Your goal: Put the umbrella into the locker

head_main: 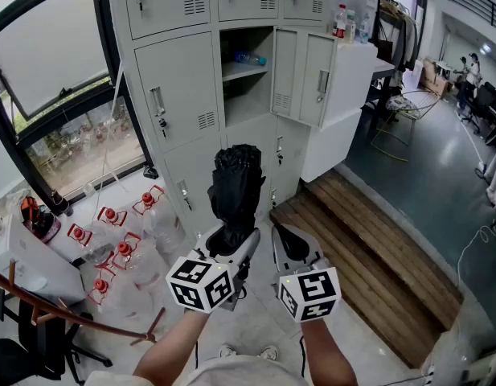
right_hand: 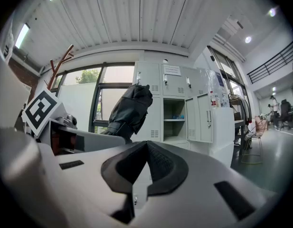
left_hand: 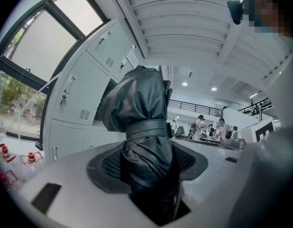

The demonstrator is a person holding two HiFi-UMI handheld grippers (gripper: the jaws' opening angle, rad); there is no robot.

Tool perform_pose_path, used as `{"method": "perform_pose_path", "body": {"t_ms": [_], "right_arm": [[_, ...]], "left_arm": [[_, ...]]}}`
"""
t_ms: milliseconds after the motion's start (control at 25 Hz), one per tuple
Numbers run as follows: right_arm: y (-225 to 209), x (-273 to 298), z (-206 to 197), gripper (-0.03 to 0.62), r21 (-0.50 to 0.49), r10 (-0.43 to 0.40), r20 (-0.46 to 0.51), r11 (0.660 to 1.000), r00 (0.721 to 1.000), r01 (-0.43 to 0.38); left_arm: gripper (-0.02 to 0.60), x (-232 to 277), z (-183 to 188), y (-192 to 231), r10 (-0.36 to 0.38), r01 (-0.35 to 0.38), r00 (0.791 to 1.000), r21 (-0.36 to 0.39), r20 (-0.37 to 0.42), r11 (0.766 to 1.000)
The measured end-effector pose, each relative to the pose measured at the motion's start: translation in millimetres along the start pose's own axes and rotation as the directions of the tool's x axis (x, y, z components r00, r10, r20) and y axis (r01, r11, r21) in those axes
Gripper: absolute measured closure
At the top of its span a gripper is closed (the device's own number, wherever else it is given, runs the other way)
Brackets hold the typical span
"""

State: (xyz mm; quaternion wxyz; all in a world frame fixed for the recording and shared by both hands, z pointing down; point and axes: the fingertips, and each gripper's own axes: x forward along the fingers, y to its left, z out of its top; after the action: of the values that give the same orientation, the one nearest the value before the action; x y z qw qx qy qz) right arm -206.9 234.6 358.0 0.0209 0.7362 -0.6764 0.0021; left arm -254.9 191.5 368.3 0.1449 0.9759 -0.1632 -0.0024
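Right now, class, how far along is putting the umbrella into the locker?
Done: one locker door stands open, and the folded umbrella is already picked up. In hand: the left gripper clamps the umbrella, in front of the lockers but not yet inside; the right gripper is shut and empty. Left: bring the umbrella to the open compartment, set it inside and let go.

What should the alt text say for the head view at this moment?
Seen from above, the left gripper holds a folded black fabric umbrella upright in front of a bank of grey metal lockers, one compartment standing open. The right gripper sits beside it, shut and empty.
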Motion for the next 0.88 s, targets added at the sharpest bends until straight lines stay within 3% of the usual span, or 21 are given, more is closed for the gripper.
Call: {"method": "perform_pose_path", "body": {"t_ms": [880], "right_arm": [[-56,-11,-7,0.591,0.045,0.065,0.022,0.997,0.998,-0.066]], "left_arm": [[0.33,45,-12,-30,0.06,-0.06,0.998,-0.013,-0.003,0.998]]}}
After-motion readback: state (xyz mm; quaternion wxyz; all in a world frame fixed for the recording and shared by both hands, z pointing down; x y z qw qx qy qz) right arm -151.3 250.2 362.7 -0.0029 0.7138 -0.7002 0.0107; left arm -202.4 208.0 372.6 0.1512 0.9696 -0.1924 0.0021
